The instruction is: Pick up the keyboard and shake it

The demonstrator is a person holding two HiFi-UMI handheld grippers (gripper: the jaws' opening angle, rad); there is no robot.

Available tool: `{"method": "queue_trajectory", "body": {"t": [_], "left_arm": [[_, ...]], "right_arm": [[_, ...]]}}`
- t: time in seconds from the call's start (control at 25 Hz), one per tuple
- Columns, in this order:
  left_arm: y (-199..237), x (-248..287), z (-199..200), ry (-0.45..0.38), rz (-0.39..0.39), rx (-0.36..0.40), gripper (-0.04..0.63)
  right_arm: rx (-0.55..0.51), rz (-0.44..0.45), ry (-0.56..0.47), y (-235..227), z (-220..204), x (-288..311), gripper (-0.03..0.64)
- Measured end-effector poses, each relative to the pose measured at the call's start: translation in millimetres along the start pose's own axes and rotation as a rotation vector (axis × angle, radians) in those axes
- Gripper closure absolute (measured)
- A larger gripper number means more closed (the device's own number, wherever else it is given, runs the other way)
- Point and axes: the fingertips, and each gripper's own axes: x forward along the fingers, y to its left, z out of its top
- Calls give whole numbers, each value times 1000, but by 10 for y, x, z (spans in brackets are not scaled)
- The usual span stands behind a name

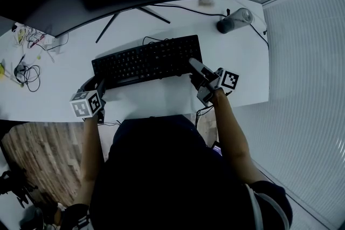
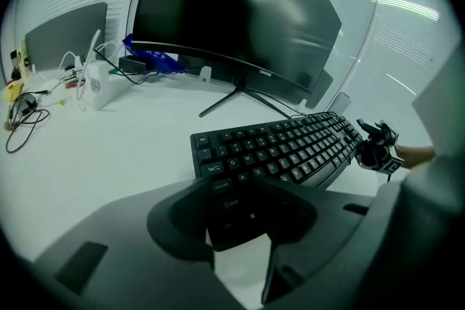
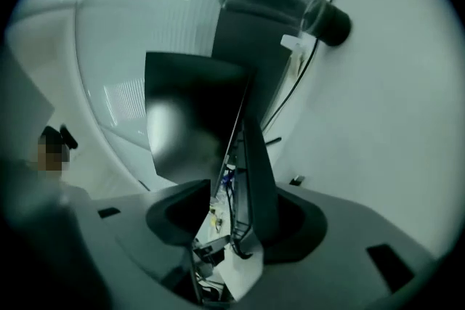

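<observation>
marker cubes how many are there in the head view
2. One cube is on the left gripper at the keyboard's front left corner; the other is on the right gripper at its right end. None looks hidden.

White desk (image 1: 153,98). On it: black keyboard (image 1: 148,59) front centre, can't tell if it sits fully on the top. Monitor stand (image 1: 110,28) legs splay just behind it. Dark bottle (image 1: 235,20) on its side, back right, well apart from the keyboard. Thin black cable (image 1: 183,8) runs along the back toward the bottle. Far left: coiled cable (image 1: 27,74), white power block (image 2: 96,83), loose wires near both.
</observation>
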Motion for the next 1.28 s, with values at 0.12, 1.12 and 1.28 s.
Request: {"method": "queue_trajectory", "body": {"t": [0.12,1.12,1.28], "left_arm": [[-4,3,-4,7,-5,12,424],[-89,-132,-71,-127,-108,-226,312],[-203,-137,56,-177,-193,-264,283]], "right_arm": [[-32,-34,40,-16,-9,89,390],[43,145,-130,328,153,58,528],[8,201,-137,446,229,-58,526]]}}
